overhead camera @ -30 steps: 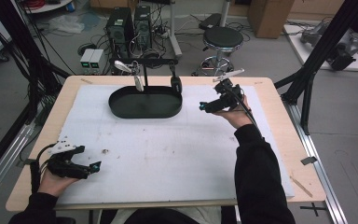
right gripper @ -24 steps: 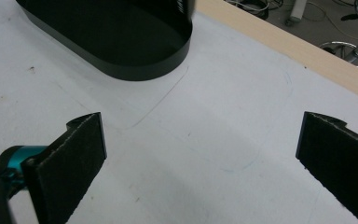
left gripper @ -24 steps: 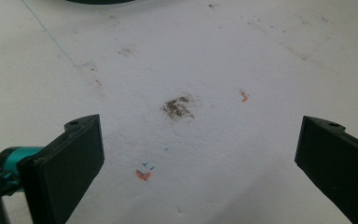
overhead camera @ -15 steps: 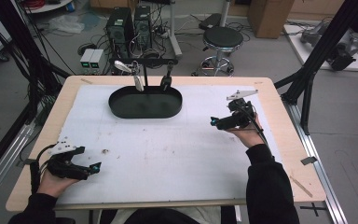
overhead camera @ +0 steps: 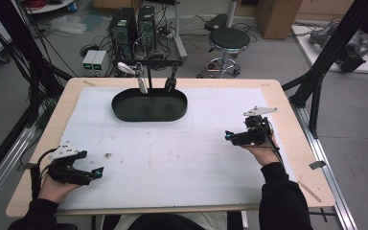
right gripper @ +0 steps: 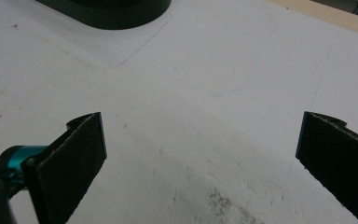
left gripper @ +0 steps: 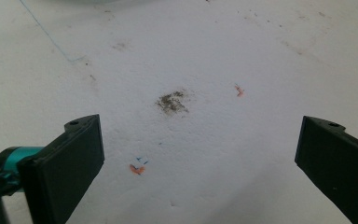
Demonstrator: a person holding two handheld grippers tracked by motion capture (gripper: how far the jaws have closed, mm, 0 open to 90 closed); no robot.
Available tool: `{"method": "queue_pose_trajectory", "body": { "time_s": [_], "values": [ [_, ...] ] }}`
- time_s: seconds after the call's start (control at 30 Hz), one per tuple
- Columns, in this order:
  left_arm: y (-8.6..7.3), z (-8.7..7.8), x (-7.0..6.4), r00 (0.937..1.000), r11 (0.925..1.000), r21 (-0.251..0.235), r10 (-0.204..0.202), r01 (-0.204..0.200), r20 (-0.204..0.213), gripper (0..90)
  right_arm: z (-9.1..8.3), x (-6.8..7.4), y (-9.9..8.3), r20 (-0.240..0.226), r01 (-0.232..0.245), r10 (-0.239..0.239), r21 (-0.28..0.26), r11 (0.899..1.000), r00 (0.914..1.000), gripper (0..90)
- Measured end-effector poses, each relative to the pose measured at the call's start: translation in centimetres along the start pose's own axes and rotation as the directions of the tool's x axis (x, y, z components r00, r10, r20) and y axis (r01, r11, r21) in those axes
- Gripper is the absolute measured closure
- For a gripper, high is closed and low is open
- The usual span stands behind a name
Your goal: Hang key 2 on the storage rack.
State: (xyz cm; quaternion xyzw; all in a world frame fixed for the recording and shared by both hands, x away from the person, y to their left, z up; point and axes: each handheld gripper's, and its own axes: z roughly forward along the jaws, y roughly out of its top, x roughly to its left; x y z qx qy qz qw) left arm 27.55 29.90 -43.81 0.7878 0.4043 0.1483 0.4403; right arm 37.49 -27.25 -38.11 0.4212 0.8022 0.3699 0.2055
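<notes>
White sheeting [overhead camera: 172, 143] is laid over a wooden bench [overhead camera: 297, 124]; computer towers [overhead camera: 134, 24] and a round stool [overhead camera: 227, 38] are seen on the floor beyond it. At the far middle of the sheet a black oval tray [overhead camera: 149, 104] is set, with a small rack [overhead camera: 148, 64] of hanging tools standing just behind its far rim.

Left claw [overhead camera: 96, 171]: held low at the near left corner, well apart from the tray. Jaws are spread wide, nothing between them. A dark smudge [left gripper: 172, 101] and 2 orange flecks [left gripper: 137, 169] are noted on the sheet ahead of it.

Right claw [overhead camera: 228, 136]: held at the right side of the sheet, pointing left, also apart from the tray. Jaws are released, nothing gripped. The tray's rim [right gripper: 107, 11] is seen at the top of the right gripper view.
</notes>
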Motion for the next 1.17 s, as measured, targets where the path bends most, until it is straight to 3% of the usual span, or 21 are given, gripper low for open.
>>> {"method": "queue_pose_trajectory", "body": {
  "time_s": [0.5, 0.87, 1.17],
  "values": [
    [-0.2, -0.1, 0.0, 1.0, 1.0, 0.006, -0.007, 0.007, 0.006, 1.7, -1.2, -0.4, -4.2, -0.024, -0.048, 0.047, -0.049, 0.998, 0.9986, 0.8],
    [-0.2, -0.2, 0.1, 0.9998, 0.9998, 0.001, -0.018, 0.018, 0.012, 1.7, -1.8, 0.5, -6.3, -0.005, -0.014, 0.014, -0.035, 0.999, 0.9999, 0.8],
    [-0.3, -0.1, 0.1, 0.9997, 0.9998, 0.01, -0.015, 0.015, 0.017, 1.7, -2.9, 1.0, -7.3, -0.001, -0.025, 0.025, -0.048, 0.999, 0.9997, 0.7]
  ]
}}
